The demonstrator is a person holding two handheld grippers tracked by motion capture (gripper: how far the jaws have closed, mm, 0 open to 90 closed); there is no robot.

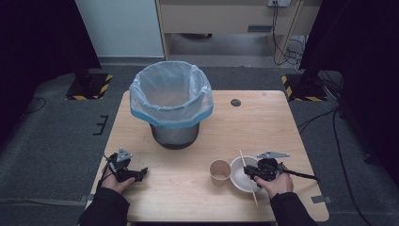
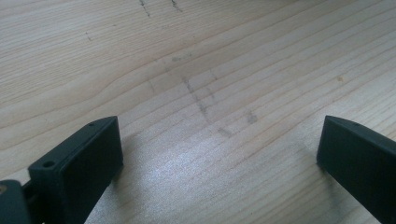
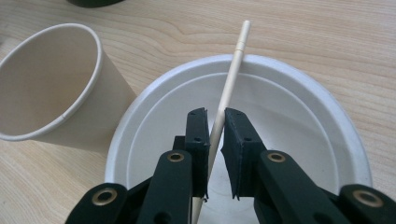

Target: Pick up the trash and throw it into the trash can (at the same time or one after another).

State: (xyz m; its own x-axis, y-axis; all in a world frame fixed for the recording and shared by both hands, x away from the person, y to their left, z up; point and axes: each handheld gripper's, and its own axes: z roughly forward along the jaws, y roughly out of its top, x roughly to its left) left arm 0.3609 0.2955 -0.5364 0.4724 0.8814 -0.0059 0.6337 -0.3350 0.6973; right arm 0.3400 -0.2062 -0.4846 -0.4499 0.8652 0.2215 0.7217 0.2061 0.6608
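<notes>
high view: pale wooden table (image 1: 202, 197) w/ a grey bin lined w/ a light blue plastic bag (image 1: 171, 101) standing toward the far side, a bit left of centre. small dark round mark on the tabletop to its right. near the front right sat a white round paper bowl (image 1: 239, 181), and just beside it on the left a tan paper cup (image 1: 219, 172), upright. a thin pale wooden chopstick (image 1: 247, 176) lay slanted across the bowl, far tip past the bowl's far rim, near end past its near rim. right gripper (image 1: 251, 172), held in the person's right hand, was over the bowl at the stick. left gripper (image 1: 139, 174) was at the front left of the table, well apart from bowl and cup, low over bare wood.

left gripper view: the two black jaws stood spread wide, nothing between them, just wood grain w/ a few faint pencil-like marks beneath.

right gripper view: right gripper (image 3: 215, 122) was pinching the chopstick (image 3: 229, 81) between its jaws, pads pressed against the stick on both sides, roughly mid-length. stick ran up and slightly right from the jaws, its tip reaching past the bowl's far rim (image 3: 280, 65). the cup (image 3: 51, 88) stood at the upper left, touching or v. nearly touching the bowl's edge; cannot tell which. cup looked empty inside.
</notes>
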